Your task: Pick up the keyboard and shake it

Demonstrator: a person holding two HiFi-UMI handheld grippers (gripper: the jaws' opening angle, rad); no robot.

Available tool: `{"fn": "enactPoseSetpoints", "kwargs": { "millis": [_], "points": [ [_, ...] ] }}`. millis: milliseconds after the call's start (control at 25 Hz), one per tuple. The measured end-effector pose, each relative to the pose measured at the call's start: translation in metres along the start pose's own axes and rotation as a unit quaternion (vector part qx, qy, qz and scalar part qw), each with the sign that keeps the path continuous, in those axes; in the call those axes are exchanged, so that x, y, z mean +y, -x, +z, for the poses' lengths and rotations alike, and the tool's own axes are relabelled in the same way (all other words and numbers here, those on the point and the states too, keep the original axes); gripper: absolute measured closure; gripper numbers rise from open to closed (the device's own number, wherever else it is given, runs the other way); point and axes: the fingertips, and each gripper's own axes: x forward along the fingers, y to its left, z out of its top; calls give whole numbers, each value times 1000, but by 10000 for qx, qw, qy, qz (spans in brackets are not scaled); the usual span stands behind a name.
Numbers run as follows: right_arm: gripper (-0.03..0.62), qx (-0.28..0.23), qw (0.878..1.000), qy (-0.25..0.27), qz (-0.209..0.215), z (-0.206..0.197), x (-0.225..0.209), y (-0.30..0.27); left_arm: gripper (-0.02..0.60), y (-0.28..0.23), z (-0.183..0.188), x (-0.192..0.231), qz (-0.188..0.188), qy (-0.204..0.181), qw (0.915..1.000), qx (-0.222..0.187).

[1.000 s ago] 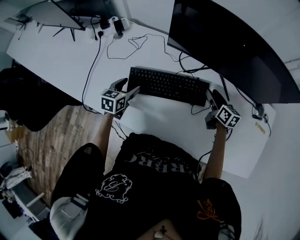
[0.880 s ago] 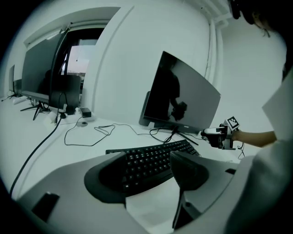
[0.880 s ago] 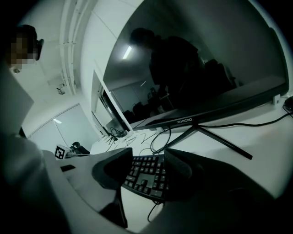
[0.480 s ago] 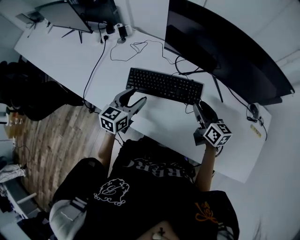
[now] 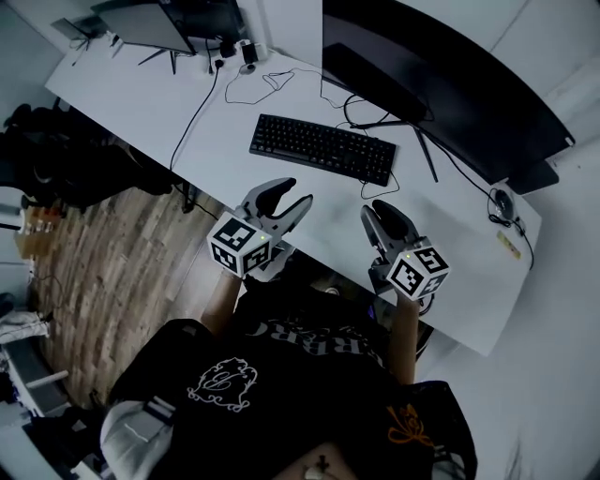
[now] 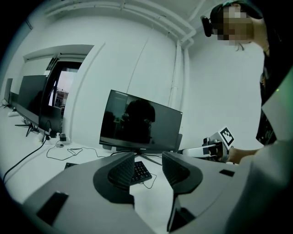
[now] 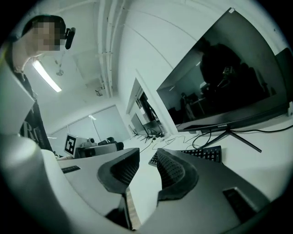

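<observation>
The black keyboard (image 5: 323, 148) lies flat on the white desk (image 5: 150, 112), in front of the big monitor. Both grippers hang apart from it, near the desk's front edge. My left gripper (image 5: 284, 199) is open; its jaws have just been closing with nothing between them. In the left gripper view the keyboard (image 6: 140, 172) shows far off between the fingers. My right gripper (image 5: 383, 217) is also open, with a narrower gap, and its jaws have likewise been closing on nothing. The right gripper view shows the keyboard (image 7: 203, 154) beyond the right finger.
A wide curved monitor (image 5: 441, 84) on a stand spans the back of the desk. A second screen (image 5: 141, 21) and a looped cable (image 5: 272, 89) sit at the far left. A mouse (image 5: 504, 201) lies at the right end. Wooden floor (image 5: 94, 253) lies to the left.
Both grippers have drawn back from the keyboard's two ends toward the person and risen. Their jaws stand narrower. The keyboard has stayed on the desk.
</observation>
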Motion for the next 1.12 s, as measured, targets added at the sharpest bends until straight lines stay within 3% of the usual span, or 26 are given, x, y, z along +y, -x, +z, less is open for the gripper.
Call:
{"fn": "enactPoseSetpoints", "kwargs": {
  "millis": [400, 720, 1120],
  "points": [
    [485, 31, 9991, -114, 413, -32, 28, 67, 439, 29, -10, -93, 259, 59, 9993, -246],
    [485, 85, 9977, -4, 669, -40, 48, 91, 460, 47, -17, -116, 479, 119, 9986, -208],
    [488, 145, 9967, 204, 767, -49, 80, 82, 495, 72, -29, -121, 435, 141, 9989, -52]
  ]
}}
